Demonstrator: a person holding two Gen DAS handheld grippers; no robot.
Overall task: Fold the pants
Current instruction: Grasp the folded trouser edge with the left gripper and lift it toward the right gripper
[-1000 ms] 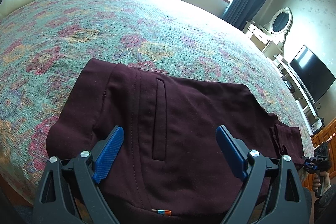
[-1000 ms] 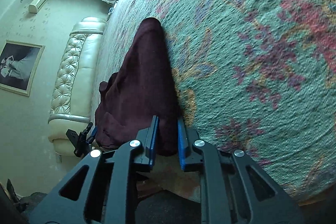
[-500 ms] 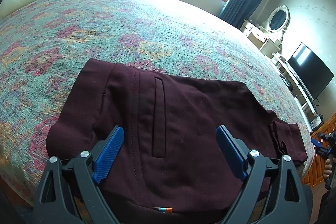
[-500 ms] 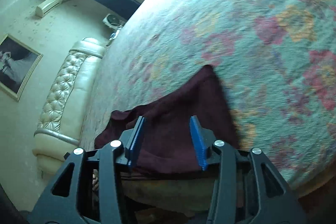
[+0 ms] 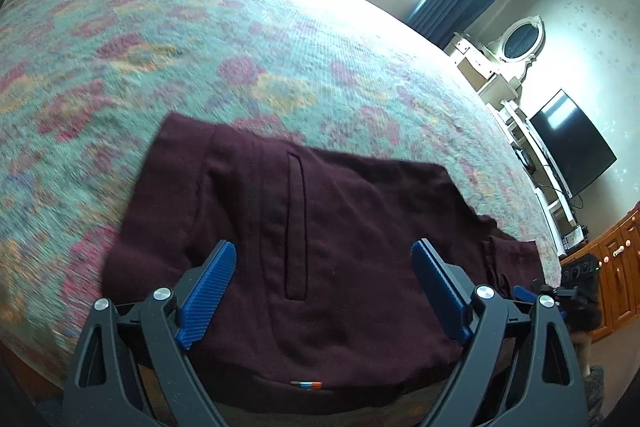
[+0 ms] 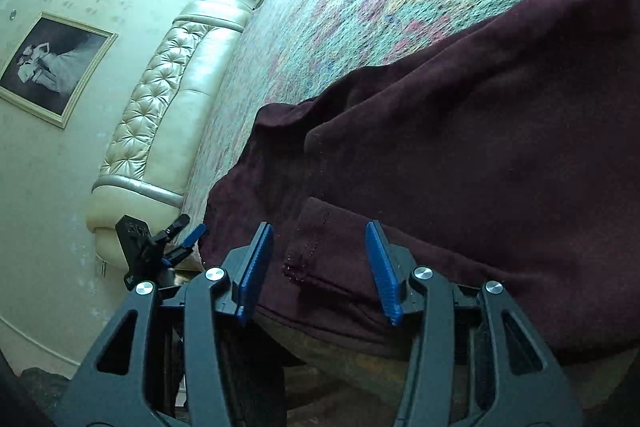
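I see the dark maroon pants (image 5: pixel 320 247) lying on the bed (image 5: pixel 240 47), spread along its near edge on the flower-patterned bedspread, already doubled over into a broad flat shape. A slit pocket (image 5: pixel 295 227) faces up near the middle, and a small orange and blue tag (image 5: pixel 306 383) sits at the edge nearest me.

My left hand-held gripper (image 5: pixel 322 291) hangs above the near part of the pants with its jaws wide apart, nothing pinched between the blue pads (image 5: pixel 208 291); it holds nothing.

From the right side, my right hand-held gripper (image 6: pixel 318 267) has its jaws about half open. A hemmed end of the pants (image 6: pixel 440 167) lies in line with the gap, but the blue pads (image 6: pixel 256 267) do not press on it, so it holds nothing either. The left hand-held gripper (image 6: pixel 160 247) shows beyond, by the cream tufted headboard (image 6: pixel 160 115).
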